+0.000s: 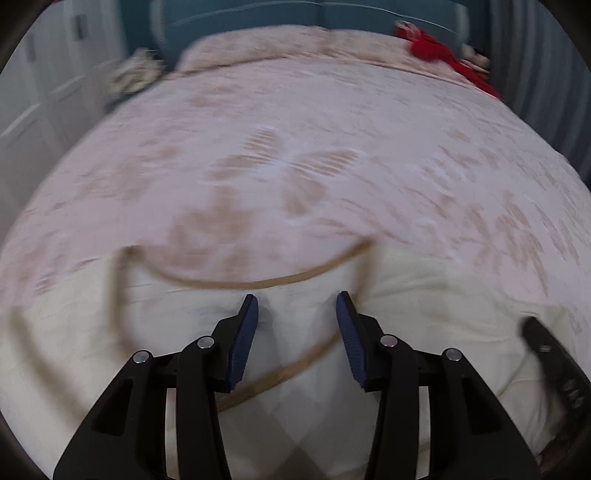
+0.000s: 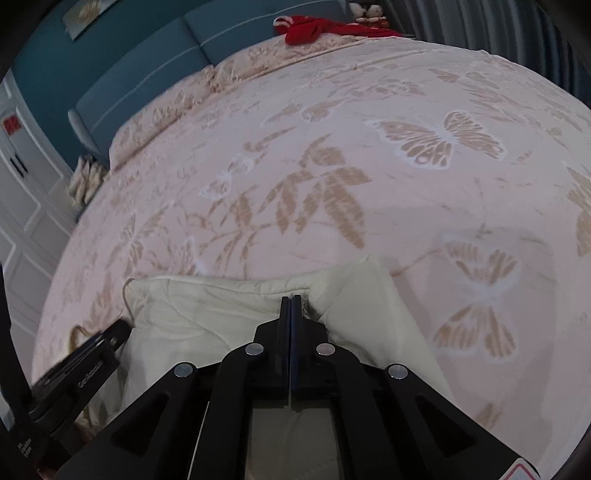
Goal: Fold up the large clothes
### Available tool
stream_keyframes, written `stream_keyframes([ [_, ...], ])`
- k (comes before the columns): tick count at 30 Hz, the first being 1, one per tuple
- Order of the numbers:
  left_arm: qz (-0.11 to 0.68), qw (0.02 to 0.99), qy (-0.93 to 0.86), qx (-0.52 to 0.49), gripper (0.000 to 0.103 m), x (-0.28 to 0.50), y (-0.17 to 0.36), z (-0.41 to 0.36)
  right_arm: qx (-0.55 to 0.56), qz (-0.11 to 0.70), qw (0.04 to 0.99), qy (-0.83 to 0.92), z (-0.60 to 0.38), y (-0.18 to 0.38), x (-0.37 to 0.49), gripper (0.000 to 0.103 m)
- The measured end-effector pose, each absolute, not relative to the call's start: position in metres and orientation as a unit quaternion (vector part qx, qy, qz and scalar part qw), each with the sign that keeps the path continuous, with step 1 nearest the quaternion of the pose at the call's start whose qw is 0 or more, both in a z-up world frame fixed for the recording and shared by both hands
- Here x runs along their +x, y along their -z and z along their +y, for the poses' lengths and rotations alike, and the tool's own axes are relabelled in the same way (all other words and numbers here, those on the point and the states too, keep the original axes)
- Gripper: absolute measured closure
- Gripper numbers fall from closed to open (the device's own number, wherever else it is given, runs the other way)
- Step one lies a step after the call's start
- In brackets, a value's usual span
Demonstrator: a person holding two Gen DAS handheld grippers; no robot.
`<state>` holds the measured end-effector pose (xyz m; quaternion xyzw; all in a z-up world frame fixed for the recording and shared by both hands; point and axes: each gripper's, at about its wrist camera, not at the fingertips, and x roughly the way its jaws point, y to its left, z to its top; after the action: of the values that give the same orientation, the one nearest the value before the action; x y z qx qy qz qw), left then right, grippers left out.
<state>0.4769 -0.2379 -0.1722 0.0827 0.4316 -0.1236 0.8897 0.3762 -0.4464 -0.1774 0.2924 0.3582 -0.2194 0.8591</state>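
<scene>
A cream quilted garment [image 1: 424, 295] with a tan trim lies bunched at the near edge of the bed. My left gripper [image 1: 297, 299] has its blue pads [image 1: 247, 332] set partly apart, with a thick fold of the cream cloth filling the gap and creasing at both tips. In the right wrist view the same garment [image 2: 207, 314] rises to a peak at my right gripper [image 2: 291, 298], whose fingers are shut together on a pinch of its edge. Each gripper shows in the other's view: the right one [image 1: 554, 362] at the far right, the left one [image 2: 92, 350] at the lower left.
The bed [image 2: 369, 155] has a pink cover with tan leaves and butterflies. A red cloth [image 2: 314, 29] and soft toys [image 2: 365, 11] lie by the teal headboard [image 2: 147, 74]. White cupboard doors [image 2: 22, 206] stand at the left, grey curtains [image 1: 535, 74] at the right.
</scene>
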Motion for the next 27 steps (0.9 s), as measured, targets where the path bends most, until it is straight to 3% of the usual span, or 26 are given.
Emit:
stream_keyframes([
  [4,0.414,0.899,0.135,0.051,0.057,0.474,0.135,-0.177,0.261,0.32,0.882,0.227,-0.431,0.123,0.358,0.099],
  [7,0.438,0.886,0.128,0.084,0.057,0.494,0.133,-0.146,0.214,0.367,0.896,0.13,-0.383,0.105,0.394,0.099],
  [12,0.492,0.857,0.106,0.111,0.057,0.523,0.166,-0.131,0.175,0.444,0.878,0.034,-0.301,0.138,0.464,0.097],
  [16,0.468,0.867,0.096,0.144,0.056,0.517,0.183,-0.138,0.136,0.486,0.863,0.034,-0.277,0.177,0.495,0.096],
  [19,0.447,0.877,0.085,0.155,0.056,0.512,0.191,-0.14,0.126,0.472,0.872,0.037,-0.275,0.187,0.492,0.103],
  [27,0.426,0.892,0.075,0.128,0.055,0.513,0.195,-0.133,0.149,0.446,0.881,0.051,-0.285,0.197,0.485,0.103],
])
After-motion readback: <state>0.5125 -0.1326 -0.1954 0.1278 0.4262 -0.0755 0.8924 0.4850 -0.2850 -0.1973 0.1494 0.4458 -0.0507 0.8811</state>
